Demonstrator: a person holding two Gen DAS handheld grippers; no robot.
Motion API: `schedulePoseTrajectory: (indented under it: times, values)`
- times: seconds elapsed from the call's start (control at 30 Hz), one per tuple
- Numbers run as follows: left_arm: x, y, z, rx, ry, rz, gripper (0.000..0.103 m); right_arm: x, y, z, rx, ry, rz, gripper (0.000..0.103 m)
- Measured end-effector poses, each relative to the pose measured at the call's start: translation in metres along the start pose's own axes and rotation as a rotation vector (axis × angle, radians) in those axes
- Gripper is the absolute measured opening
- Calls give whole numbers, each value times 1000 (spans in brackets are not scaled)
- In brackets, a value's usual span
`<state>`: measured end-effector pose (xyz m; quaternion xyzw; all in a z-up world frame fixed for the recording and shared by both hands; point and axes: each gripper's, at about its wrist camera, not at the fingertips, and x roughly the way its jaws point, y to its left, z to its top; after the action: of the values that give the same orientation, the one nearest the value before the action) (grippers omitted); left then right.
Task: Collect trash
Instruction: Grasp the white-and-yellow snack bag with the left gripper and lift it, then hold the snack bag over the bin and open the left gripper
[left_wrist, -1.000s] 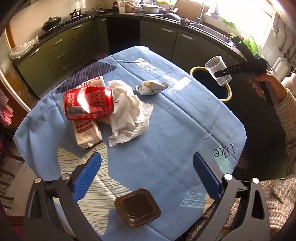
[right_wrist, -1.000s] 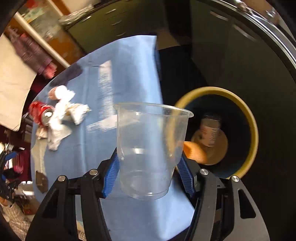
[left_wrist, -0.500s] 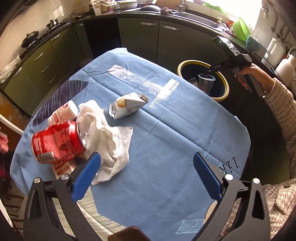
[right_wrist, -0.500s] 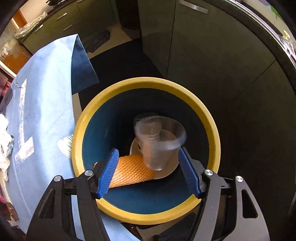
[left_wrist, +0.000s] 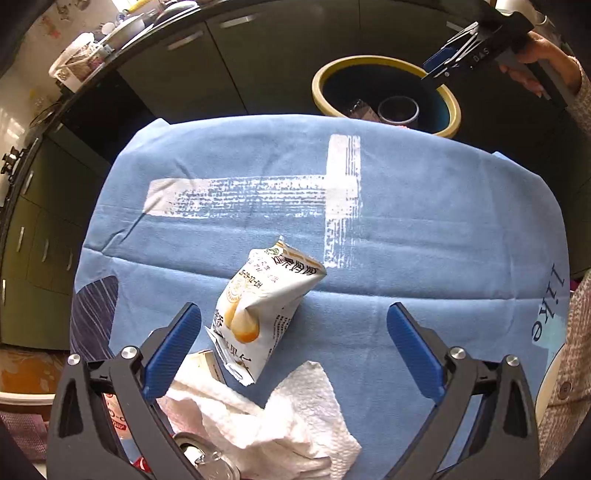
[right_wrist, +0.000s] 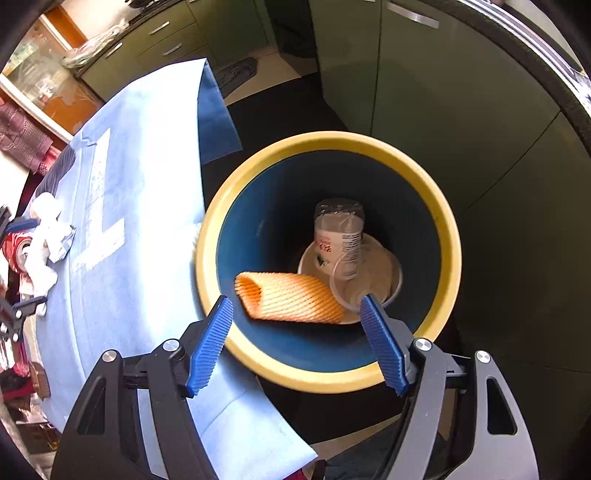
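The left gripper is hovering low with its blue fingers spread wide apart – nothing is sitting between them. The right gripper is pointing downward, its ribbed blue fingers likewise parted and gripping nothing – the person's right hand is wrapping around its black handle, sleeve showing at the wrist

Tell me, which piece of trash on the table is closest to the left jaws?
The crumpled snack packet, white with yellow pictures. It lies right between the open jaws of the left gripper. The white paper towel and the red can sit lower, beneath the gripper.
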<state>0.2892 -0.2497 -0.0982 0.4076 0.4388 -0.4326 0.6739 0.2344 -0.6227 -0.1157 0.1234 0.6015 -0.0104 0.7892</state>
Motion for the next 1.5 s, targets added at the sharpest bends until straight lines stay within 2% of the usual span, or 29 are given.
schedulePoseTrajectory:
  times: [0.13, 0.2, 0.27, 0.3, 0.5, 0.57, 0.6, 0.67, 0.73, 1.03, 1.17, 1.3, 1.4, 1.5]
  values:
    - [8, 12, 1, -22, 10, -45, 94, 1, 7, -4, -19, 9, 15, 71]
    - [10, 16, 2, -32, 7, -66, 89, 2, 10, -4, -28, 14, 21, 71]
    - [14, 19, 2, -36, 14, -81, 78, 3, 11, -4, -28, 19, 30, 72]
    - [17, 20, 2, -35, 26, -75, 76, 5, 11, -3, -25, 21, 38, 72]
    - [28, 23, 2, -42, 34, -74, 75, 7, 13, -5, -26, 29, 53, 72]
    - [29, 23, 1, -46, 39, -81, 57, 6, 14, -6, -26, 30, 52, 72]
    - [29, 21, 1, -46, 37, -78, 56, 6, 14, -6, -26, 30, 54, 72]
    - [28, 19, 0, -41, 32, -81, 44, 6, 14, -7, -28, 29, 56, 72]
    - [24, 15, -1, -36, 29, -75, 36, 6, 15, -9, -30, 29, 61, 72]
    - [-12, -8, 7, -13, -23, -96, 36, -6, 12, -16, -37, 7, 86, 72]
    - [-32, -27, 33, 11, -61, -122, 36, -23, -3, -21, -15, -27, 81, 72]
    - [-40, -53, 85, 56, -106, -179, 36, -41, -28, -31, 24, -60, 65, 72]
    - [-30, -72, 132, 111, -124, -190, 36, -54, -47, -43, 50, -73, 54, 72]
    - [-3, -89, 179, 144, -111, -186, 36, -65, -67, -60, 82, -81, 46, 72]
